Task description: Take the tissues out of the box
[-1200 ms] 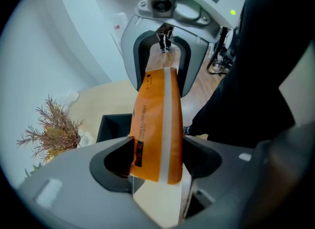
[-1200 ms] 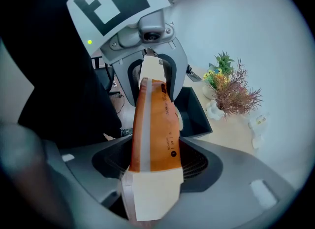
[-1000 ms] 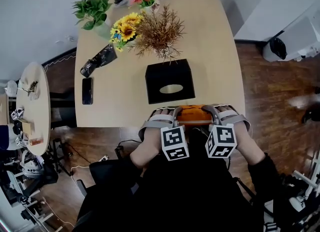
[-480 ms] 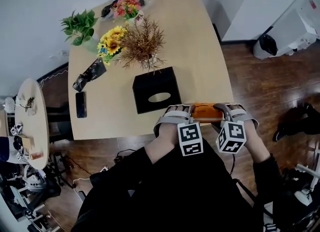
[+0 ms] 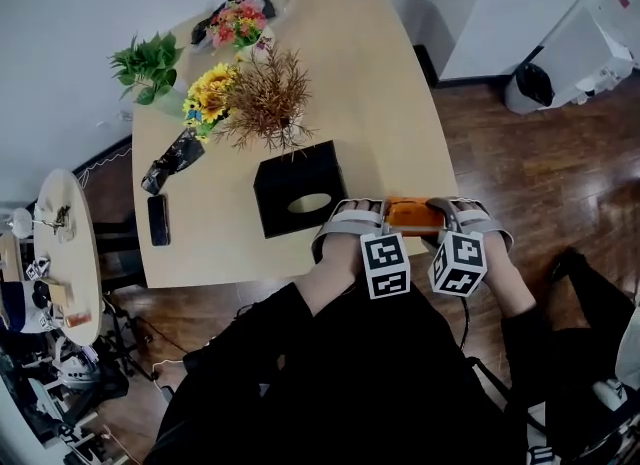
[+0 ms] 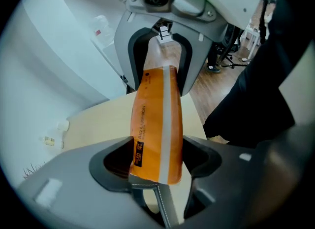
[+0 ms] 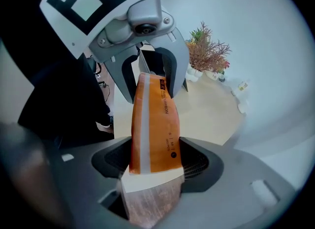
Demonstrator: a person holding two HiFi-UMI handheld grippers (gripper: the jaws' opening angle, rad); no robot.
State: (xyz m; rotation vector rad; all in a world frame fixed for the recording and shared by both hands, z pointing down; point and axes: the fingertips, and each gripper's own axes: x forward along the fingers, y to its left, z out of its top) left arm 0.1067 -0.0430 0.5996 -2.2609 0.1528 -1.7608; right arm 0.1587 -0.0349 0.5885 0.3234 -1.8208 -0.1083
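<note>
An orange tissue pack (image 5: 414, 215) is stretched between my two grippers above the table's near right corner. The left gripper (image 5: 384, 217) is shut on its left end and the right gripper (image 5: 441, 217) on its right end. In the left gripper view the tissue pack (image 6: 156, 119) runs from my jaws (image 6: 157, 160) to the other gripper (image 6: 160, 36). The right gripper view shows the tissue pack (image 7: 155, 124) clamped in my jaws (image 7: 155, 163). A black tissue box (image 5: 298, 189) with an oval top opening stands on the table to the left of the pack, apart from it.
Behind the box stand a dried brown plant (image 5: 262, 103), sunflowers (image 5: 207, 96), a green plant (image 5: 148, 63) and pink flowers (image 5: 236, 21). A phone (image 5: 158, 219) and a black pouch (image 5: 174, 156) lie at the table's left. A round side table (image 5: 62, 263) stands further left.
Both grippers have carried the orange pack to the right along the table's near edge. The black box now lies further to their left.
</note>
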